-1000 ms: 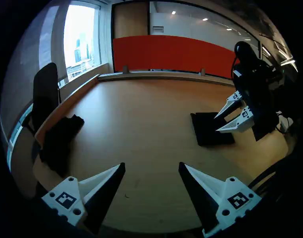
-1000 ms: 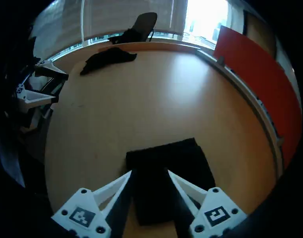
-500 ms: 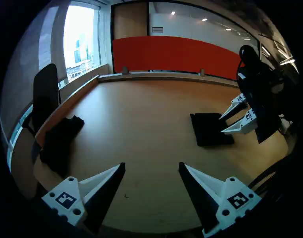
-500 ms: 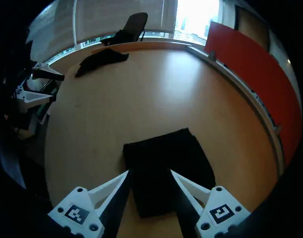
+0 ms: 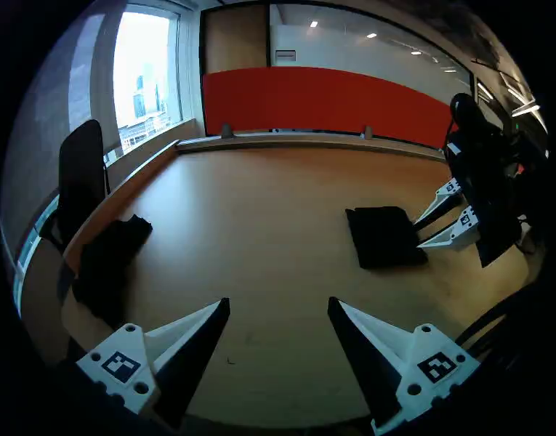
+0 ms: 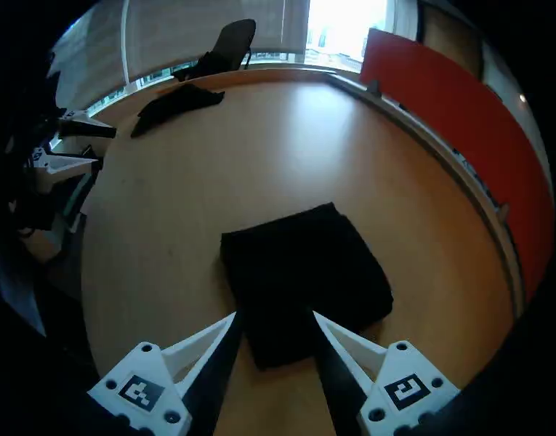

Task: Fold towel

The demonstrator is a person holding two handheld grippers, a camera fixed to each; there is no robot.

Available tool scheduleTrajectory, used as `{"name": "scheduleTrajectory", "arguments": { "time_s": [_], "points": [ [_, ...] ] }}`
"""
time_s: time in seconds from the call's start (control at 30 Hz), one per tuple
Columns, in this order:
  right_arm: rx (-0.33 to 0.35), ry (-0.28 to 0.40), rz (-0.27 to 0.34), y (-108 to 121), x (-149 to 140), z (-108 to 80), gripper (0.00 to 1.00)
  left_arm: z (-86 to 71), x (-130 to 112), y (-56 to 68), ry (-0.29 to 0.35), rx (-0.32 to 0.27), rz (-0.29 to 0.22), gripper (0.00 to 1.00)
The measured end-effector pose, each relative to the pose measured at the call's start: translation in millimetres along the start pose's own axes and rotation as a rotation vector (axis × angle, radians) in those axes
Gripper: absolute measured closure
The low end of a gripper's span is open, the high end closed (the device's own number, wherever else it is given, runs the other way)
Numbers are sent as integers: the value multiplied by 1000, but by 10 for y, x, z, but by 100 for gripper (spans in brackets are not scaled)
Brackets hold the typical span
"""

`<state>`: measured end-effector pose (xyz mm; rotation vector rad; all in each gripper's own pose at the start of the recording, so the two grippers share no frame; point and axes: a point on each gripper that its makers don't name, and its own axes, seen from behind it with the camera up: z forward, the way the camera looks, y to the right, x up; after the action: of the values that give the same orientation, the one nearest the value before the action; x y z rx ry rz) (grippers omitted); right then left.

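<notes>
A black towel point(image 6: 303, 269) lies folded into a flat rectangle on the wooden table point(image 6: 205, 189). My right gripper point(image 6: 275, 320) is open, its fingertips just above the towel's near edge and nothing between them. In the left gripper view the same towel point(image 5: 383, 236) sits at the right of the table, with the right gripper point(image 5: 441, 220) at its right edge. My left gripper point(image 5: 278, 305) is open over bare wood near the table's front, far from the towel. It also appears at the left of the right gripper view as the left gripper point(image 6: 63, 145).
A second black cloth point(image 5: 107, 254) lies crumpled at the table's left edge, also seen as the crumpled cloth point(image 6: 176, 105). A dark office chair point(image 5: 78, 182) stands behind it by the windows. A red panel point(image 5: 321, 102) runs along the table's far side.
My right gripper has drawn back from the folded towel, so more of the towel shows ahead of its fingers. The left gripper has stayed in place.
</notes>
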<state>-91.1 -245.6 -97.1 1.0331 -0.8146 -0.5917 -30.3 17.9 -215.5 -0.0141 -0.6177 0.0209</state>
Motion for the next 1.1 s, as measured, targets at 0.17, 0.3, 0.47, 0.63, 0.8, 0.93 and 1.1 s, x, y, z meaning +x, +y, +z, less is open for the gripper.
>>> {"name": "scheduleTrajectory", "arguments": {
  "time_s": [0.17,0.3,0.47,0.63,0.8,0.93,1.1],
  "points": [
    [-10,-9,14,2,-98,-43,38,-1,10,3,2,-1,0,0],
    [-16,-17,26,3,-163,-57,38,2,13,10,2,-3,1,0],
    [-20,-28,34,-8,-239,-59,38,9,15,26,2,-7,2,0],
    [-16,-45,35,-54,-325,-54,38,8,17,28,2,-8,4,0],
    [-13,-61,41,-97,-411,-41,38,7,19,31,3,-9,7,0],
    [-12,-72,52,-124,-471,-29,38,3,12,35,2,-10,7,0],
    [-10,-82,65,-155,-524,-23,40,-2,-6,40,0,-11,6,0]
  ]
}}
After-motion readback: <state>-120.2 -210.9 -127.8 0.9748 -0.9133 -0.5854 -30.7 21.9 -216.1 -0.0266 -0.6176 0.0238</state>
